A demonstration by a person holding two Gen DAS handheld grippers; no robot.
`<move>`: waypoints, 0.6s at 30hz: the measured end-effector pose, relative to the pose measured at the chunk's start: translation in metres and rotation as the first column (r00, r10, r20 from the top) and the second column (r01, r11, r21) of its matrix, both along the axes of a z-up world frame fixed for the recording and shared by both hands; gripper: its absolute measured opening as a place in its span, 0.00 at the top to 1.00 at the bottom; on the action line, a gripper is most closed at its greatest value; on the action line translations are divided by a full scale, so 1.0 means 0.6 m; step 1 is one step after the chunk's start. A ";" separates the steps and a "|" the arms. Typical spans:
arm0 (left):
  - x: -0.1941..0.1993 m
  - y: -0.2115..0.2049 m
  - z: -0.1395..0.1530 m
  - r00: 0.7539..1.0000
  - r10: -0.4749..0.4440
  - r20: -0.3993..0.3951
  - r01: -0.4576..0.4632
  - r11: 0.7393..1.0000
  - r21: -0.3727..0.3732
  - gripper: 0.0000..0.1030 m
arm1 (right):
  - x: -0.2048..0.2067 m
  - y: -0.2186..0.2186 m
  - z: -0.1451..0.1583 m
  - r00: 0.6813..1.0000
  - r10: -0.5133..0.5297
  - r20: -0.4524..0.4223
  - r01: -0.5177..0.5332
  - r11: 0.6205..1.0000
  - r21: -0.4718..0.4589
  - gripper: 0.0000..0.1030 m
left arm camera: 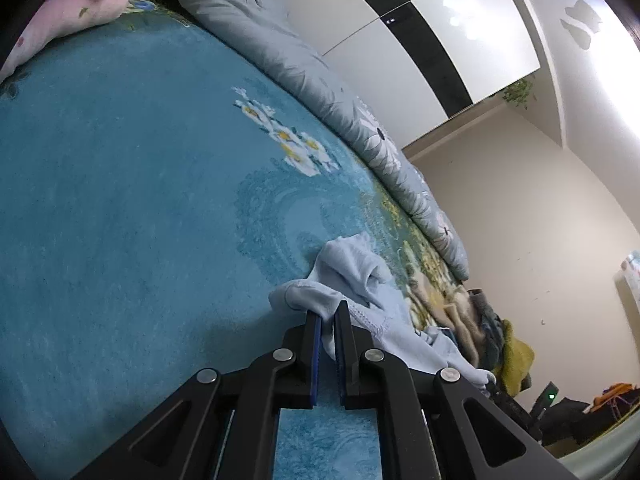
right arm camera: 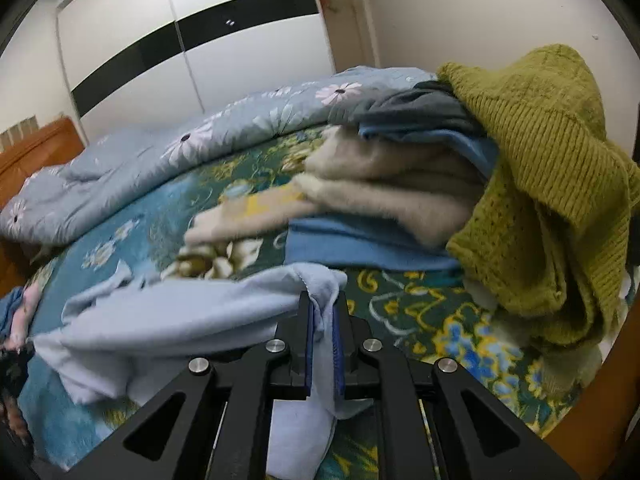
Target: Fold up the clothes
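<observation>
My left gripper: clamped on pale blue garment over the bedspread
My right gripper: clamped on its far edge
Risk: thin pinch slipping; cloth snagging the clothes pile

both wrist views share bed

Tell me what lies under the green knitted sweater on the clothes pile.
The green sweater drapes over folded clothes: a grey garment, a fluffy cream one and a blue one. Their right ends are covered by it, so anything further beneath cannot be seen.
</observation>
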State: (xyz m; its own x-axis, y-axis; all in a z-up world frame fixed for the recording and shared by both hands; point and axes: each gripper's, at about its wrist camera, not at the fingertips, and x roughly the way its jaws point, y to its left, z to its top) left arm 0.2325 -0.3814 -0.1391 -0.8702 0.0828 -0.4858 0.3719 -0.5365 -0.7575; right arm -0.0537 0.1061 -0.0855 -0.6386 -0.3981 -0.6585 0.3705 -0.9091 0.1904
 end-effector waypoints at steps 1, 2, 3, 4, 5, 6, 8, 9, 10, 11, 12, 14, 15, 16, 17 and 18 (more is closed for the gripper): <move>0.000 0.001 0.001 1.000 -0.004 0.002 0.004 1.000 0.000 0.94 | 0.003 0.004 0.000 1.000 0.006 -0.005 -0.006 1.000 -0.010 0.91; 0.001 0.003 0.002 1.000 -0.007 0.002 0.007 1.000 -0.003 0.94 | 0.003 0.006 0.003 1.000 0.013 -0.005 -0.013 1.000 -0.015 0.91; 0.001 0.004 0.002 1.000 -0.011 0.003 0.011 1.000 -0.004 0.93 | 0.004 0.007 0.006 1.000 0.020 -0.006 -0.020 1.000 -0.018 0.89; 0.000 0.005 0.001 1.000 -0.017 0.006 0.017 1.000 0.001 0.92 | 0.009 0.006 0.013 1.000 0.026 -0.016 -0.027 1.000 -0.011 0.88; 0.000 0.006 -0.001 1.000 -0.022 0.011 0.022 1.000 0.008 0.89 | 0.015 0.004 0.020 0.999 0.031 -0.028 -0.031 1.000 -0.002 0.85; -0.001 0.006 -0.003 1.000 -0.025 0.018 0.025 1.000 0.018 0.87 | 0.024 0.004 0.030 0.998 0.019 -0.053 -0.018 1.000 0.022 0.76; -0.003 0.005 -0.007 0.999 -0.032 0.028 0.031 0.998 0.046 0.73 | 0.041 0.004 0.051 0.994 -0.004 -0.111 0.010 0.999 0.054 0.61; -0.004 0.004 -0.009 0.999 -0.035 0.025 0.034 0.997 0.063 0.68 | 0.049 0.003 0.062 0.989 -0.018 -0.146 0.027 0.998 0.060 0.54; -0.005 0.004 -0.010 0.999 -0.032 0.020 0.031 0.996 0.079 0.59 | 0.057 0.002 0.073 0.983 -0.031 -0.180 0.044 0.997 0.066 0.53; -0.007 0.004 -0.011 1.000 -0.025 0.017 0.024 0.995 0.092 0.51 | 0.063 -0.006 0.082 0.978 -0.029 -0.207 0.046 0.996 0.077 0.53; -0.010 0.004 -0.013 1.000 -0.018 0.014 0.017 0.994 0.104 0.48 | 0.068 -0.022 0.090 0.975 -0.004 -0.223 0.024 0.996 0.084 0.53; -0.023 0.008 -0.019 0.999 -0.029 0.031 0.025 0.992 0.120 0.46 | 0.075 -0.093 0.095 0.971 0.142 -0.192 -0.127 0.988 0.086 0.53; -0.031 0.012 -0.023 0.998 -0.048 0.050 0.041 0.991 0.129 0.46 | 0.079 -0.130 0.094 0.962 0.214 -0.167 -0.203 0.976 0.083 0.53; -0.037 0.015 -0.025 0.996 -0.063 0.059 0.054 0.990 0.134 0.46 | 0.083 -0.169 0.092 0.947 0.289 -0.142 -0.280 0.957 0.079 0.53; -0.041 0.019 -0.027 0.995 -0.075 0.062 0.066 0.989 0.136 0.46 | 0.093 -0.225 0.084 0.918 0.382 -0.108 -0.376 0.924 0.075 0.53; -0.045 0.022 -0.027 0.994 -0.085 0.066 0.075 0.988 0.135 0.46 | 0.102 -0.281 0.073 0.884 0.463 -0.068 -0.458 0.886 0.075 0.53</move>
